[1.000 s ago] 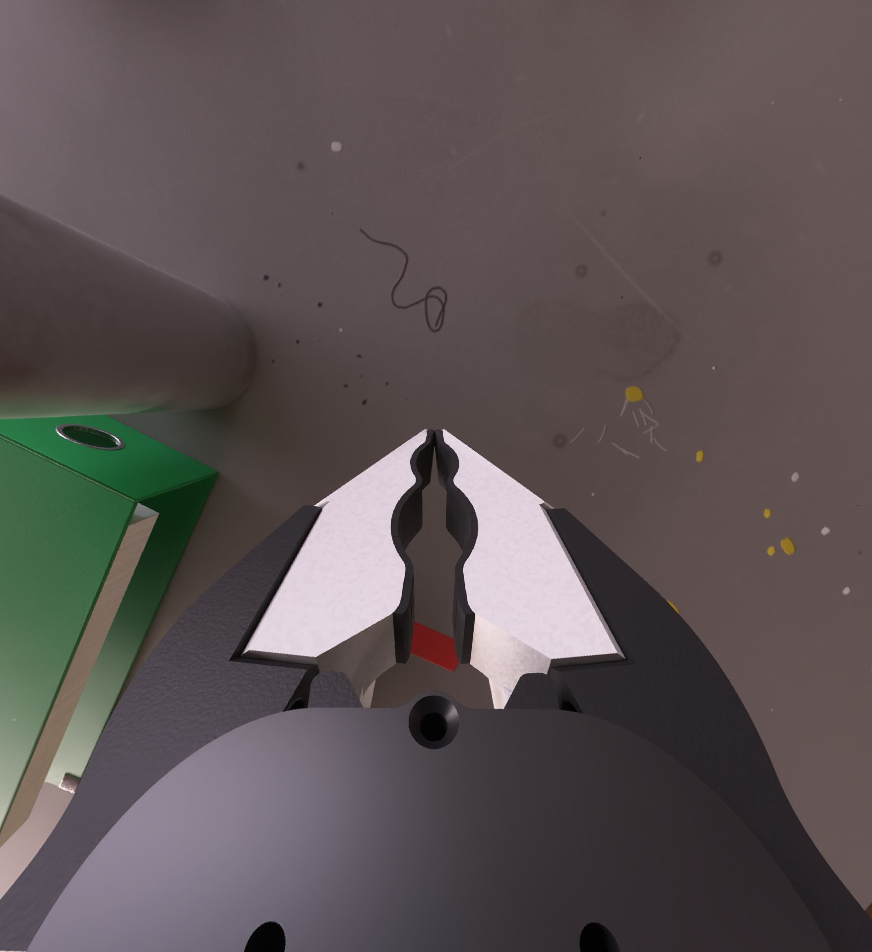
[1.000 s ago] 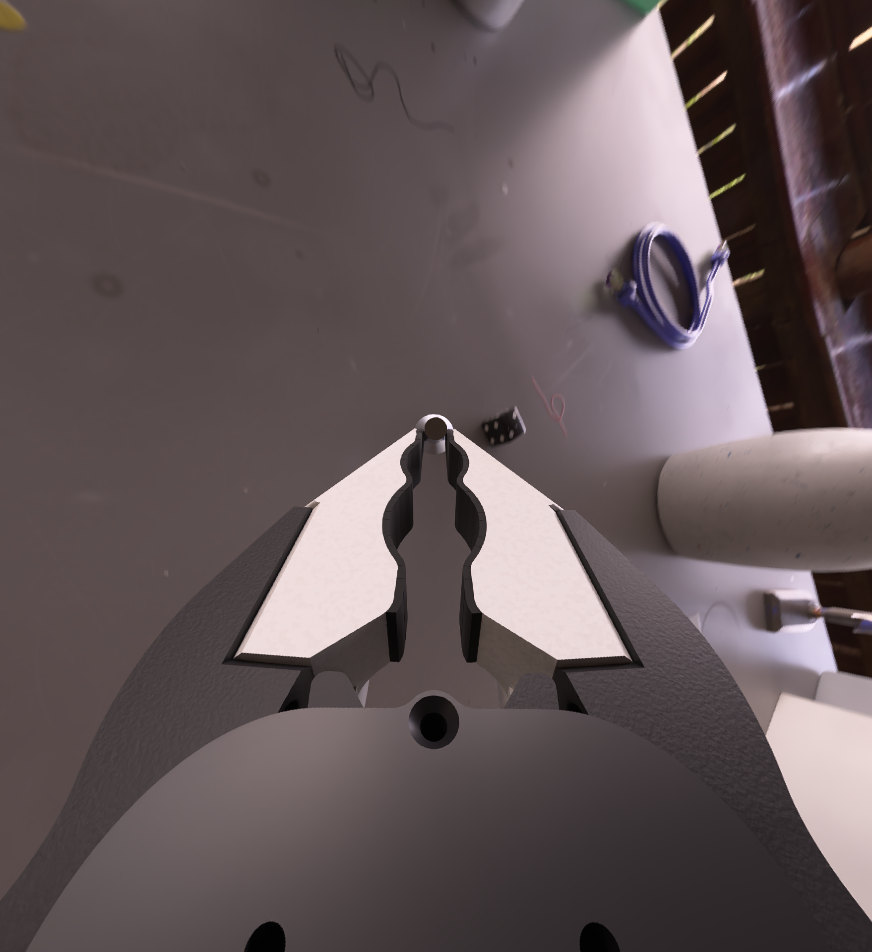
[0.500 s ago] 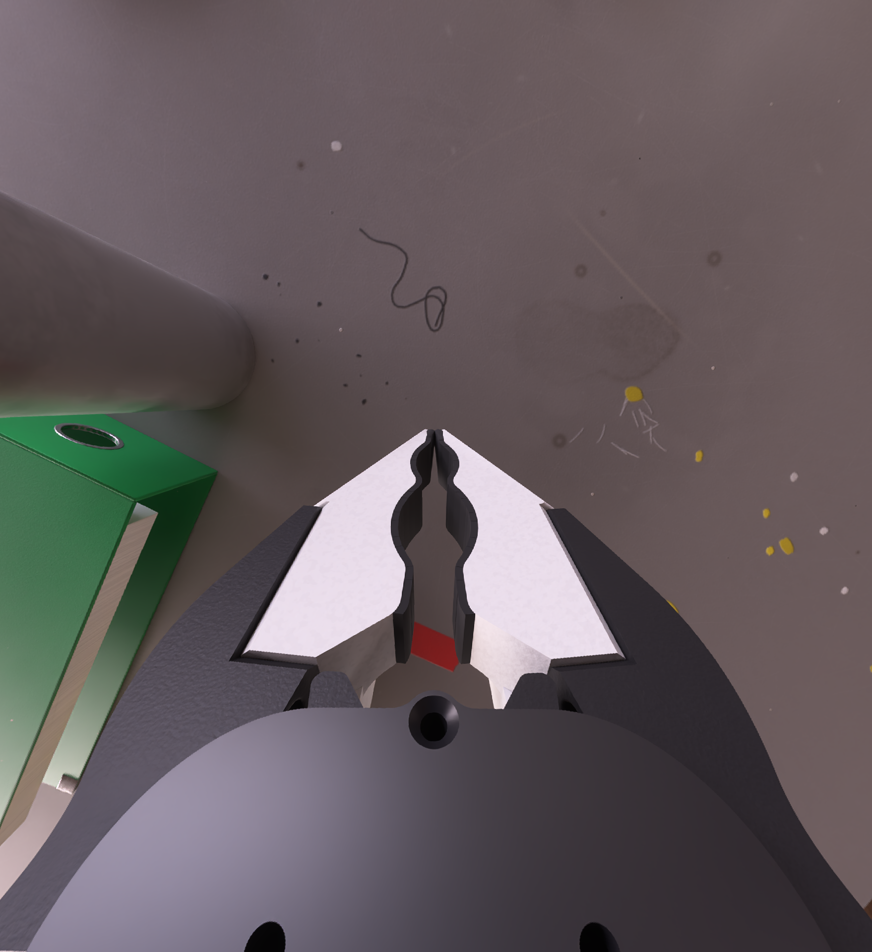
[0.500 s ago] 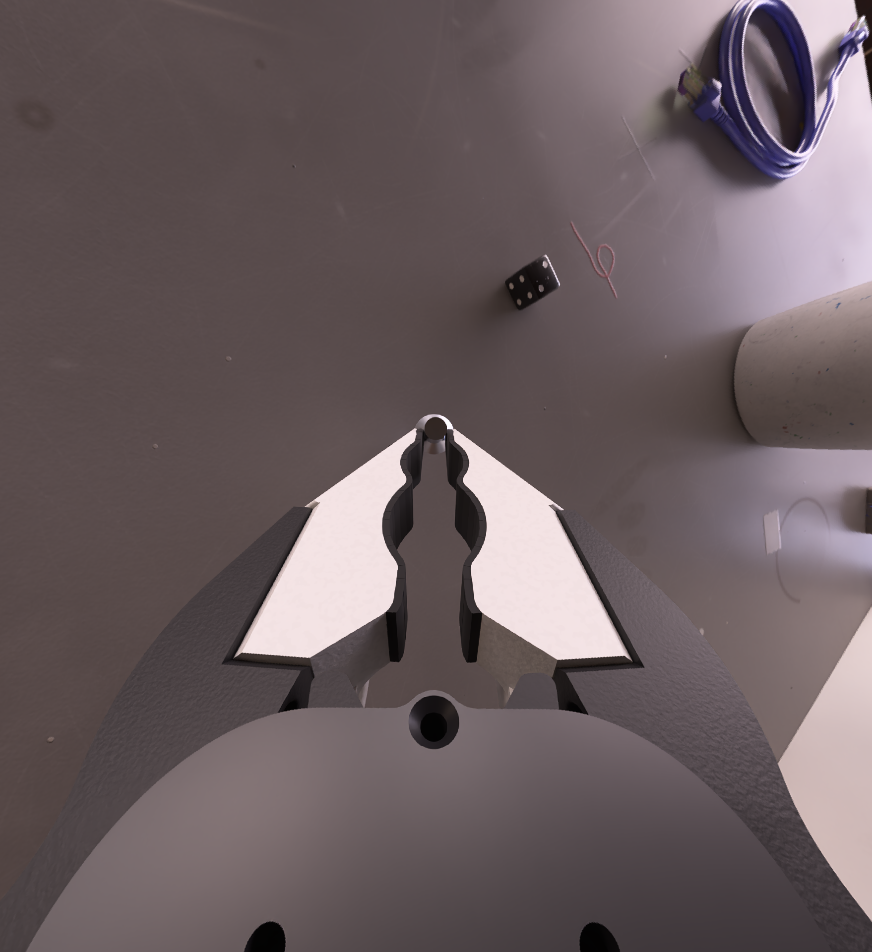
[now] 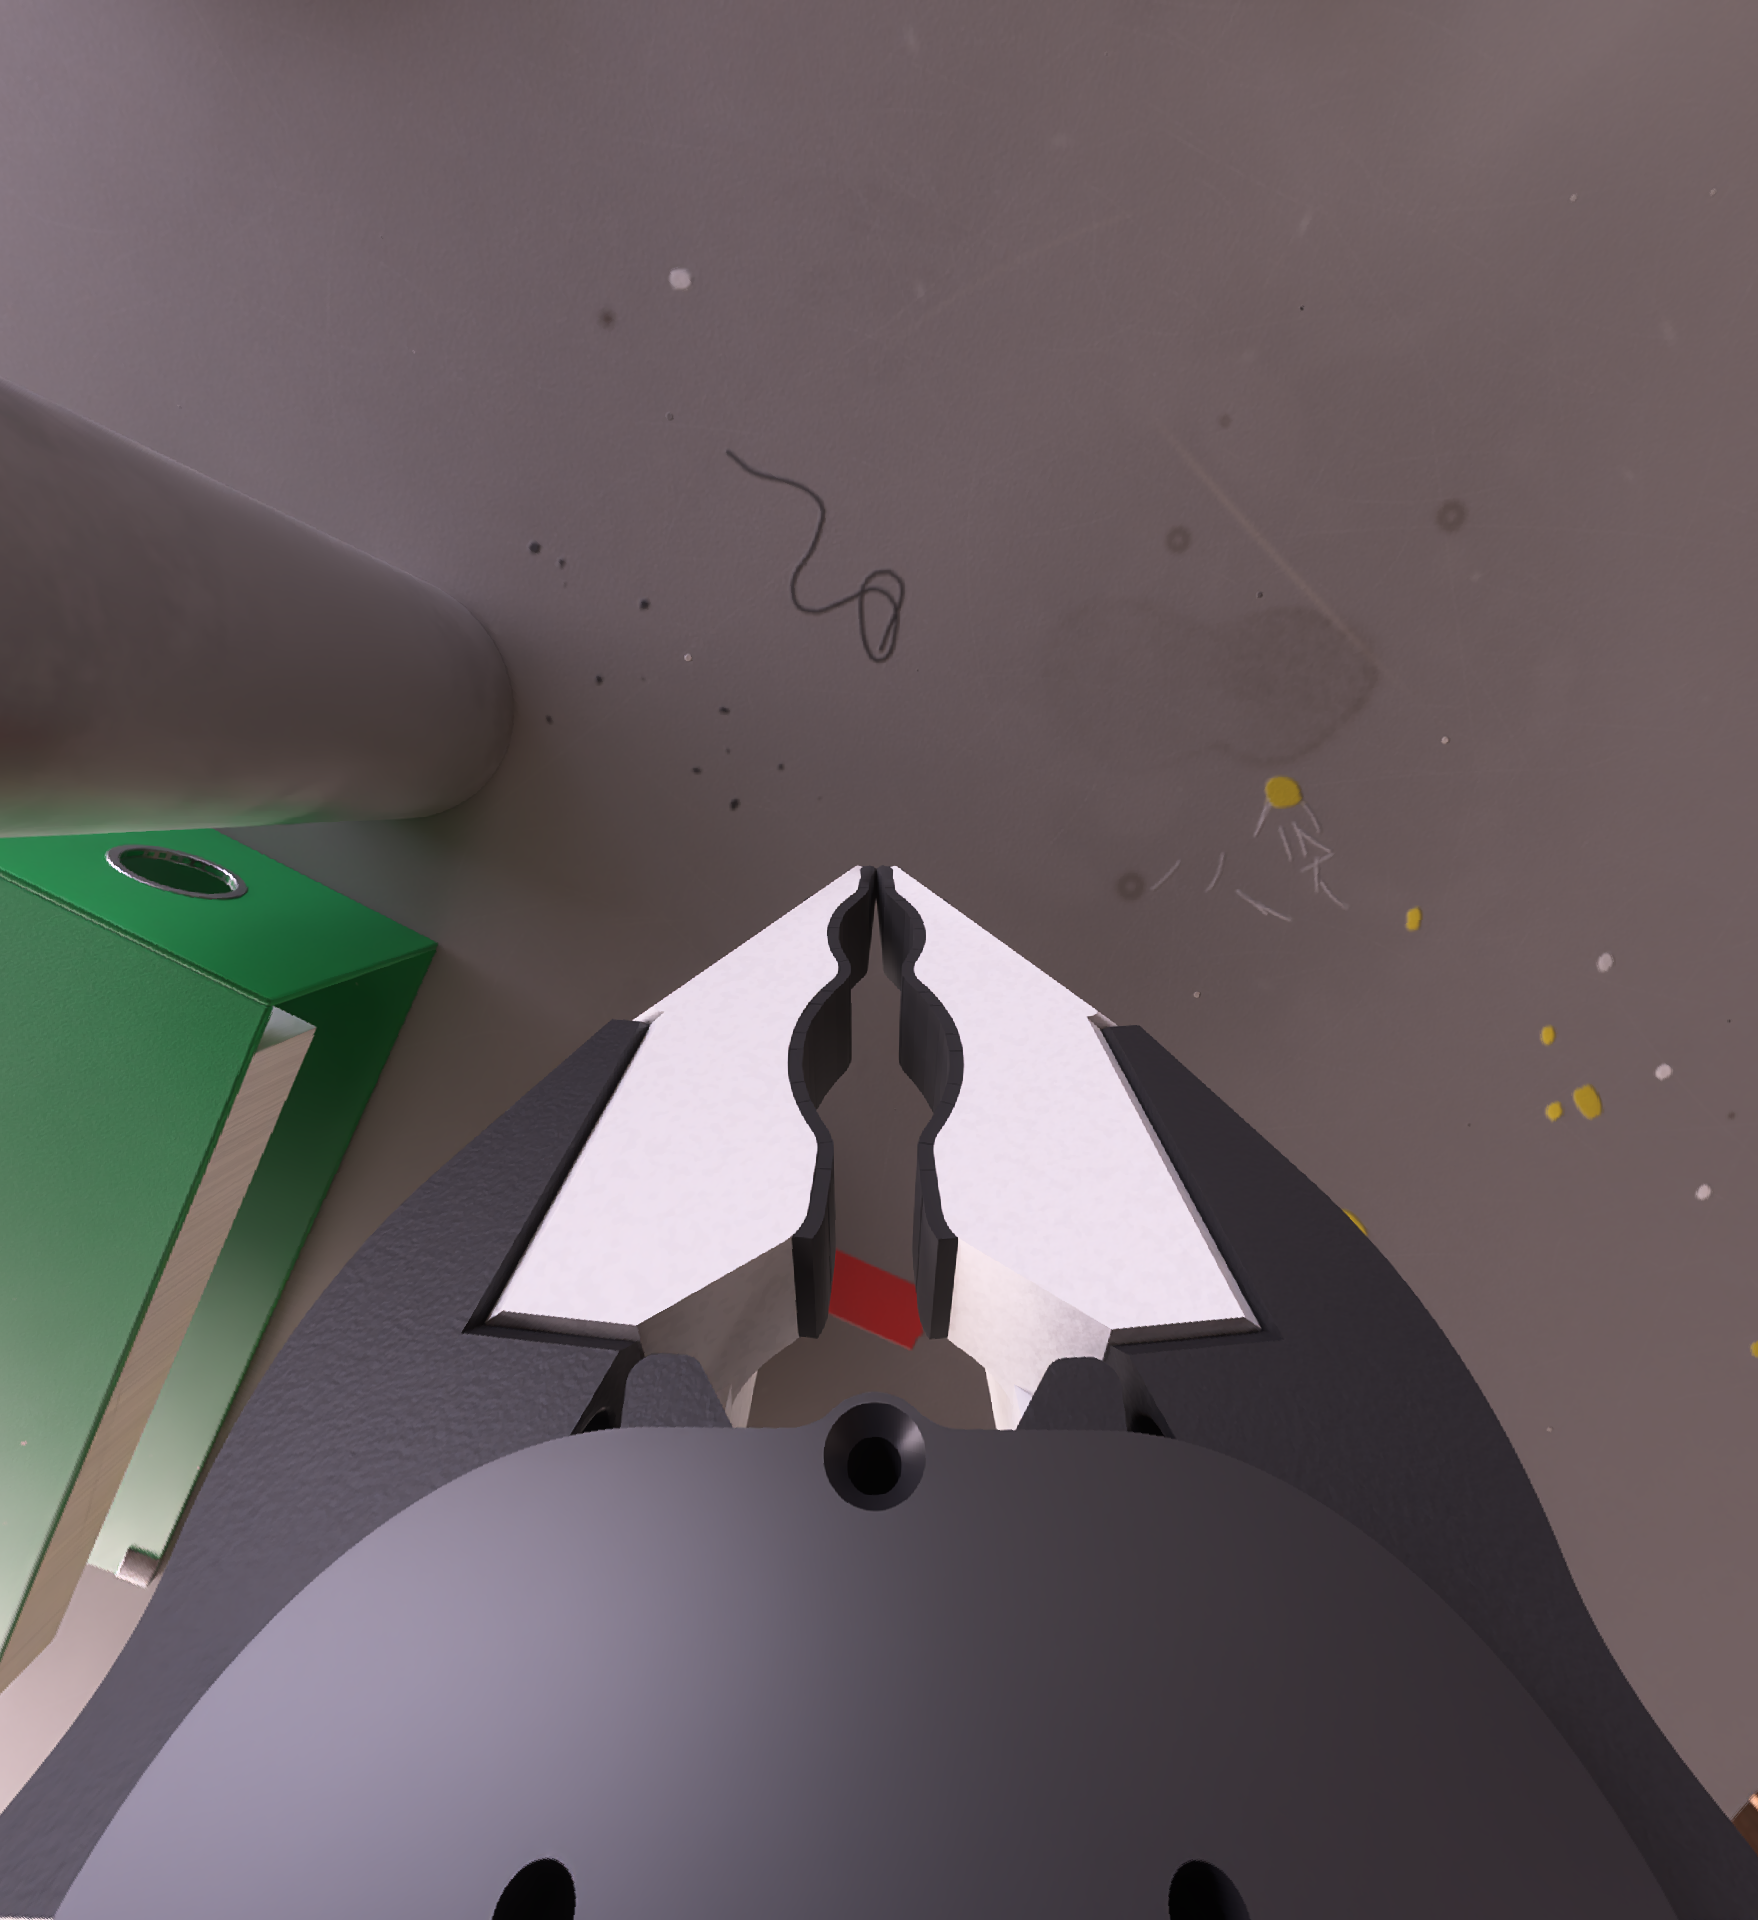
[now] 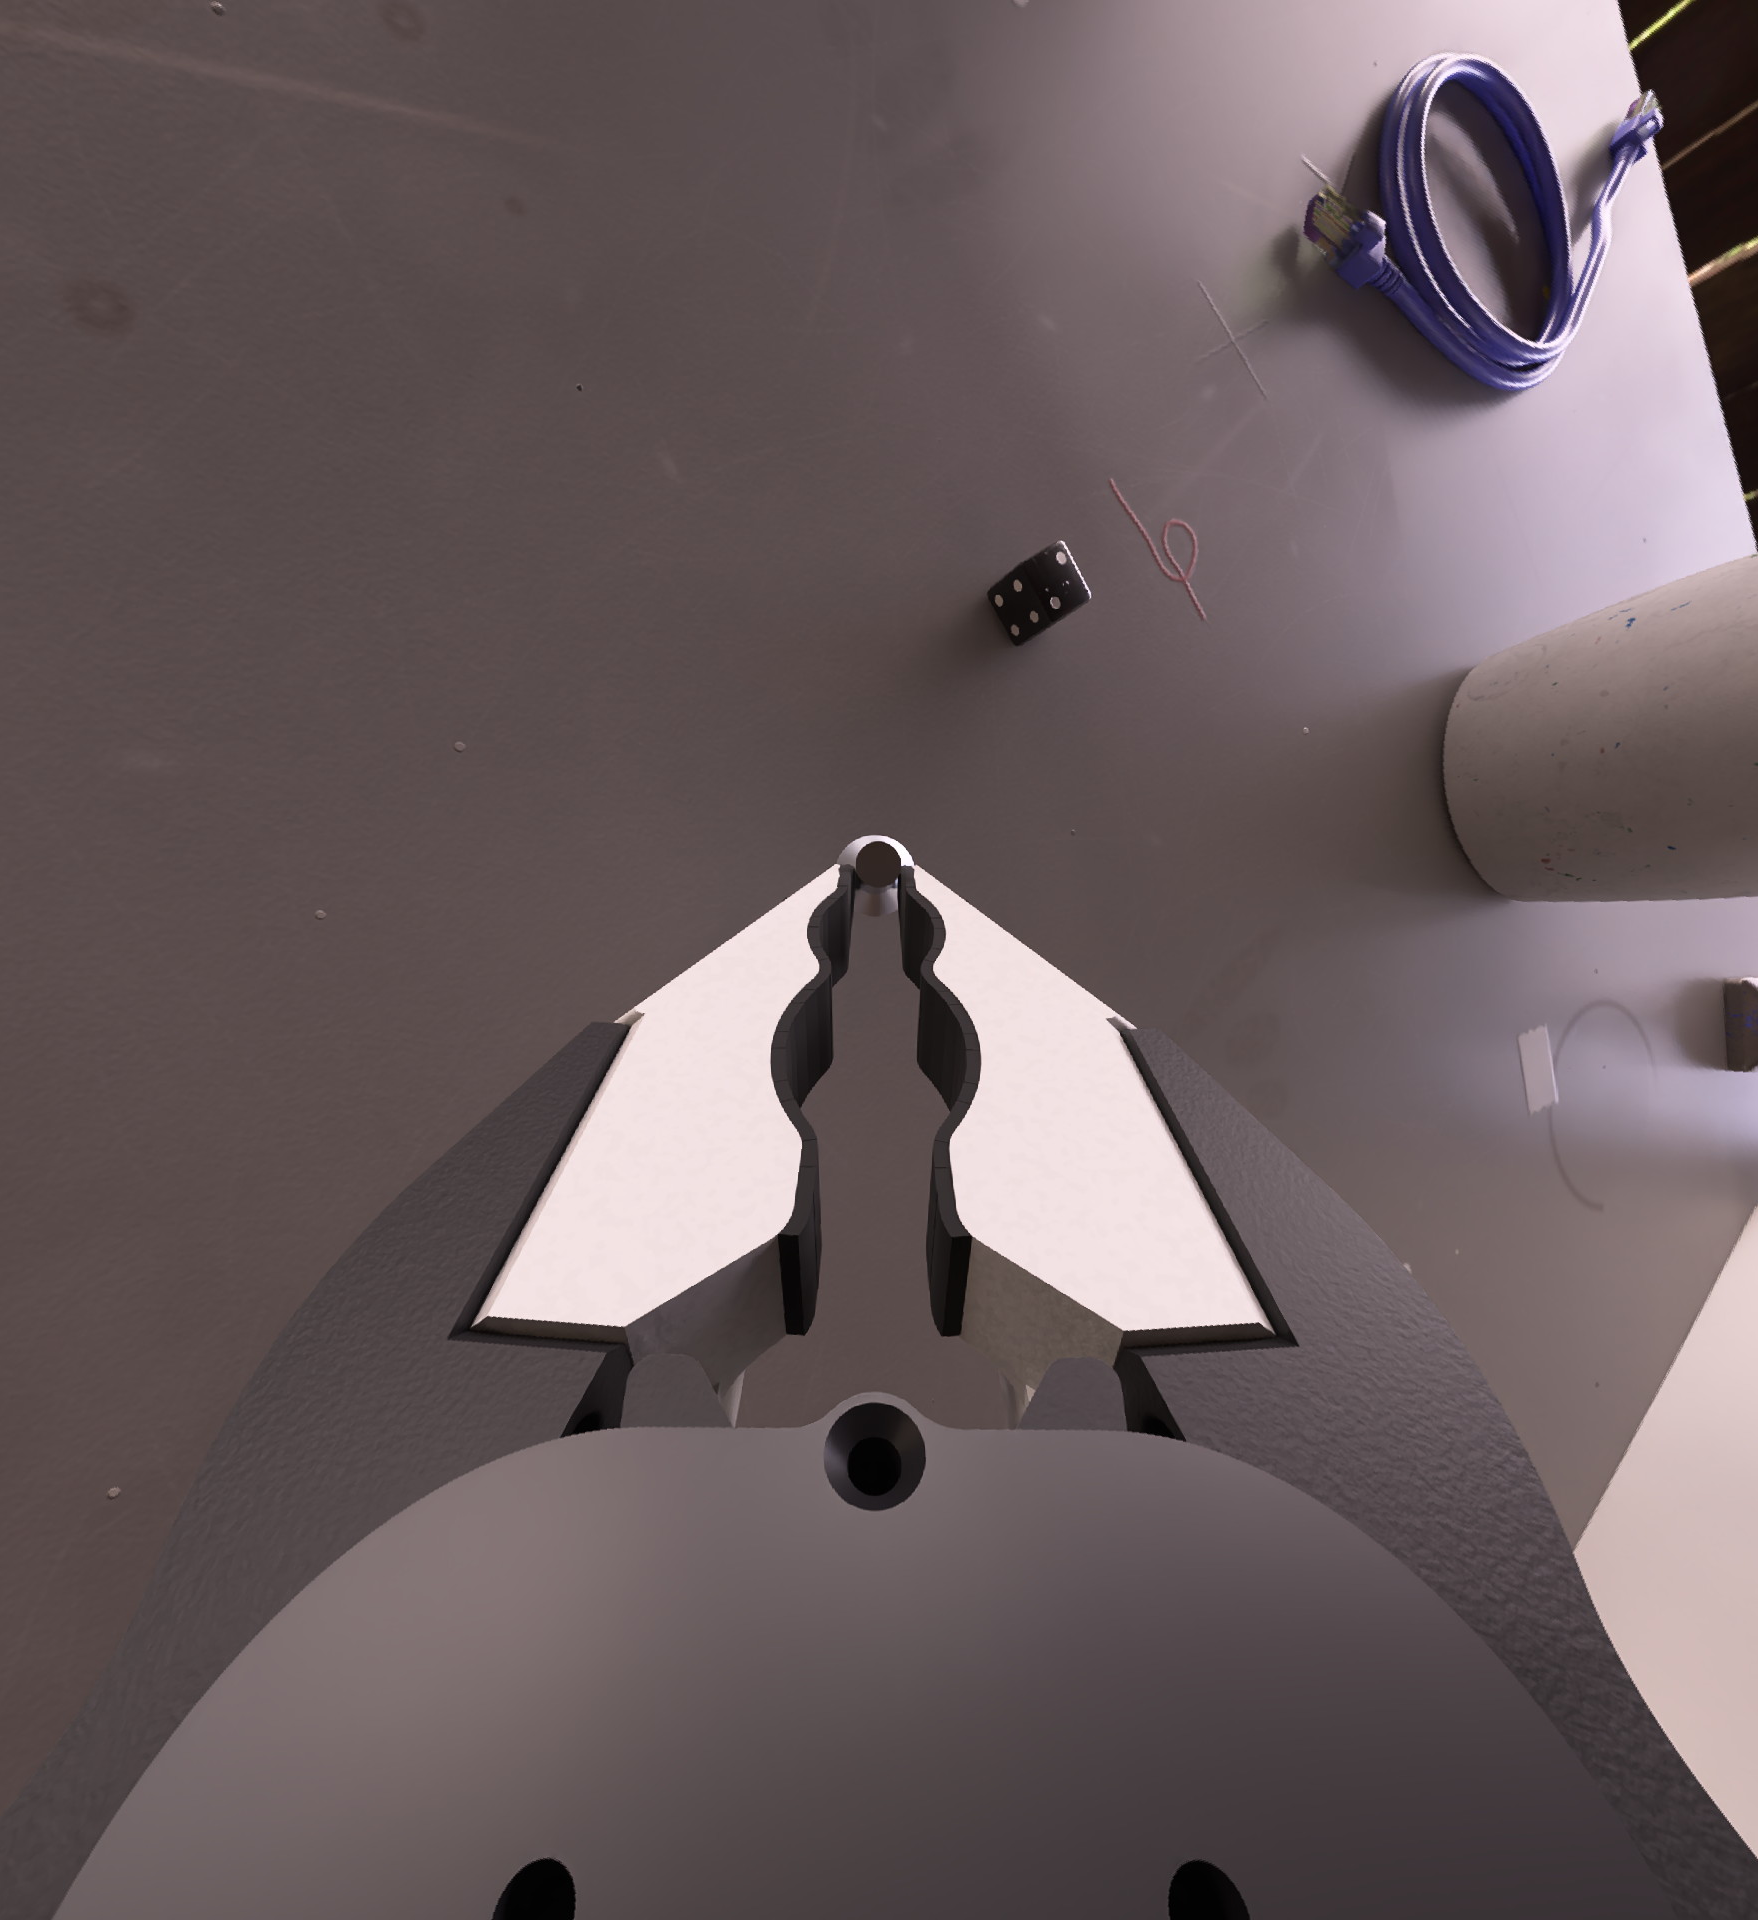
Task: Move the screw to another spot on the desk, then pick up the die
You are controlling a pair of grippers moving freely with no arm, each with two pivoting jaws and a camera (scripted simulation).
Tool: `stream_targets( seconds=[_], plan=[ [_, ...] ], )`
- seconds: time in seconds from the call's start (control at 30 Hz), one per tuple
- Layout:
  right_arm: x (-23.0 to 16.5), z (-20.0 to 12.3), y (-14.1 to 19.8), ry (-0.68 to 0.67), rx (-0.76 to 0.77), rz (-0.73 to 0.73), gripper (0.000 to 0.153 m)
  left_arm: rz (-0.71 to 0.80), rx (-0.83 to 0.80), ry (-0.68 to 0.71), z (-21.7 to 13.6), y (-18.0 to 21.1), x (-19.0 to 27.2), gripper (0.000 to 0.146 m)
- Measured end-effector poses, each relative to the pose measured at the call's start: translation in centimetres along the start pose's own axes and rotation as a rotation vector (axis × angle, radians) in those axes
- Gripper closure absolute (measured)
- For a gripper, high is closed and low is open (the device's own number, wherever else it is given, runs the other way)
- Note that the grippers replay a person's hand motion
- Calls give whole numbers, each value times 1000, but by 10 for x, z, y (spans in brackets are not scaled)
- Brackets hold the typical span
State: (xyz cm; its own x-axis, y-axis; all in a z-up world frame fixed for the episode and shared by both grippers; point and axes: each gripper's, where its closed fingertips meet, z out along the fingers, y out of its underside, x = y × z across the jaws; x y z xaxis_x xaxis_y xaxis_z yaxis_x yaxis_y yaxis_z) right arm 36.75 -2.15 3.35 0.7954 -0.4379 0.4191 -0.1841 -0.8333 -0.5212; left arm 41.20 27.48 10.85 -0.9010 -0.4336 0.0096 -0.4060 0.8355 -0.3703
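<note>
Silver screw point(image 6: 876, 868) pinched end-on at right gripper point(image 6: 876, 883) tips, above mid-desk point(image 6: 439, 520). Black die point(image 6: 1038, 592) lies ahead-right, toward the right edge. Left gripper point(image 5: 876, 883) closed, empty, farther off.

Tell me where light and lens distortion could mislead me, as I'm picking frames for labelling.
Right wrist view: brighter light washes the desk toward its right side, the black die stays crisp, the pale cylinder bulges at the edge. Left wrist view: dimmer, even light; the green binder and the grey cylinder stretch and soften near the frame's left edge.
</note>
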Motion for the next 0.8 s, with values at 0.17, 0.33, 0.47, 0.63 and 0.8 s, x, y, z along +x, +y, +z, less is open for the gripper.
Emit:
stream_targets(
  seconds=[0.17, 0.33, 0.47, 0.63, 0.8],
  plan=[
    [-2, 0, 0, -6, 5, 7, 145, -5, 0, 2, 0, 1, -1, 146],
    [-4, 0, -1, -21, 4, 3, 145, -2, 0, 2, 0, 1, 0, 146],
    [-5, 0, -3, -35, 5, -5, 145, -5, 4, 6, 0, 1, -1, 146],
    [-6, 2, -7, -50, 9, -16, 145, -4, 5, 6, 0, 1, -1, 146],
    [-5, 4, -12, -56, 25, -27, 145, -5, 2, 7, 0, 1, 0, 146]
  ],
)
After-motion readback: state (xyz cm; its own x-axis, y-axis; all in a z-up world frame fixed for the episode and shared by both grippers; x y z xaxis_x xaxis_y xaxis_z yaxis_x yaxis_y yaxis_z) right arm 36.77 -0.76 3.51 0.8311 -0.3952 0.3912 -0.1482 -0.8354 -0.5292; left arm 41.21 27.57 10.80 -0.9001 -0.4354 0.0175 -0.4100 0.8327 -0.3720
